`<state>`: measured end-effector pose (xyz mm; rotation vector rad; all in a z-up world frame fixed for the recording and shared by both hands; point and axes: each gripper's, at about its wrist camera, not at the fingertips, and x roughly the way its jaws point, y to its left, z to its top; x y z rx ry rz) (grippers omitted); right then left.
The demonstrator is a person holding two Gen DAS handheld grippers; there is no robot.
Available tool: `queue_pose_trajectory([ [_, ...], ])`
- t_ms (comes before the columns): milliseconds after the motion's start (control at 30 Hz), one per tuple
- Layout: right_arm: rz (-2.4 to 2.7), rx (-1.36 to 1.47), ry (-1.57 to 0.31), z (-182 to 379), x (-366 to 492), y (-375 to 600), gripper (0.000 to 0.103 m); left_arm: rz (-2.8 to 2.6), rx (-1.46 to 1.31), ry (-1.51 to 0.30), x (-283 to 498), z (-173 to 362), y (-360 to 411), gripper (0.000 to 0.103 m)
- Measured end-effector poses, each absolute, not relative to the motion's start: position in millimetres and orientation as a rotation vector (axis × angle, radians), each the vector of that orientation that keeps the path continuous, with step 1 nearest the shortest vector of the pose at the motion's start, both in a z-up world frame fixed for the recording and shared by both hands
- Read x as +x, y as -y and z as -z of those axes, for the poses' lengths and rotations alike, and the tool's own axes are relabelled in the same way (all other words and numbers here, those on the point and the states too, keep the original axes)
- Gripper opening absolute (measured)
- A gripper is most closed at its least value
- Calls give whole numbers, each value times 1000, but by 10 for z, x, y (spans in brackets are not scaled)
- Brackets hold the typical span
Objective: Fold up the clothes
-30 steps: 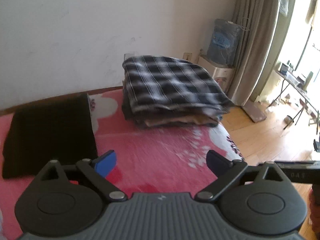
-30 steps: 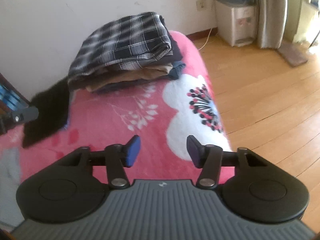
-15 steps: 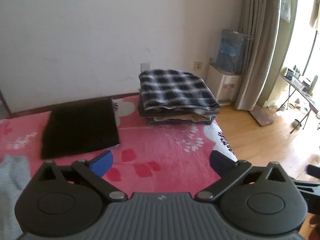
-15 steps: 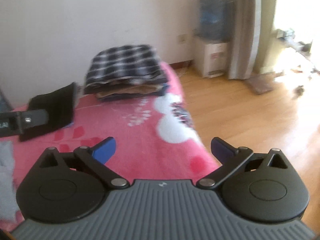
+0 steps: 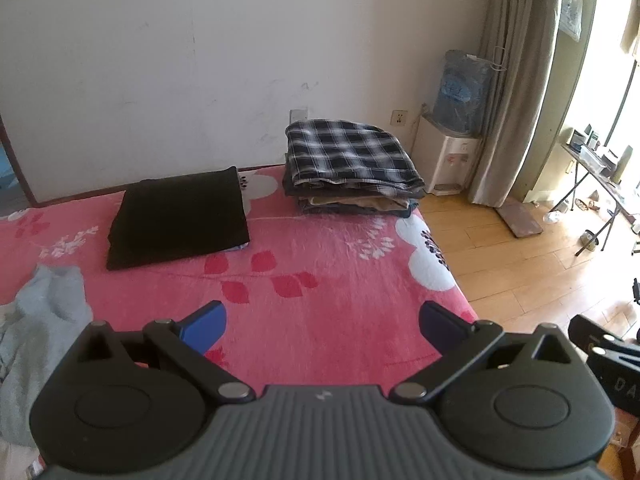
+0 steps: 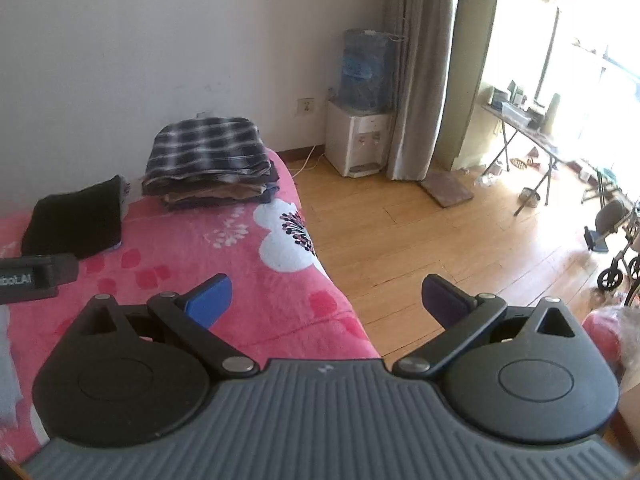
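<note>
left gripper [image 5: 322, 326]: jaws wide, empty
right gripper [image 6: 326, 300]: just opened wide, empty
risk: grabbing grey garment [image 5: 44, 320] carelessly bunches it; folded black garment [image 5: 180, 216] nearby could be dragged

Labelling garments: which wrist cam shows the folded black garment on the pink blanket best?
Left wrist view: the folded black garment lies whole and unobstructed, all edges visible. In the right wrist view it sits near the frame's left side, smaller, its near edge partly hidden by the other gripper's body.

- Left gripper [image 5: 322, 326], jaws spread wide, empty, above pink floral blanket [image 5: 320, 248].
- Folded black garment [image 5: 178, 218] lies apart from plaid-topped clothes stack [image 5: 352, 164].
- Crumpled grey garment [image 5: 36, 340] at left edge.
</note>
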<state>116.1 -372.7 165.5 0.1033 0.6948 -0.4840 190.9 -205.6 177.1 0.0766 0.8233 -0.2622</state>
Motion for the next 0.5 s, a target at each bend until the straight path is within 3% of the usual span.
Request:
queue_pose_trajectory([
  [500, 483, 89, -708, -1665, 1059, 3623, 102, 237, 140, -767, 1699, -1828, 2156, 103],
])
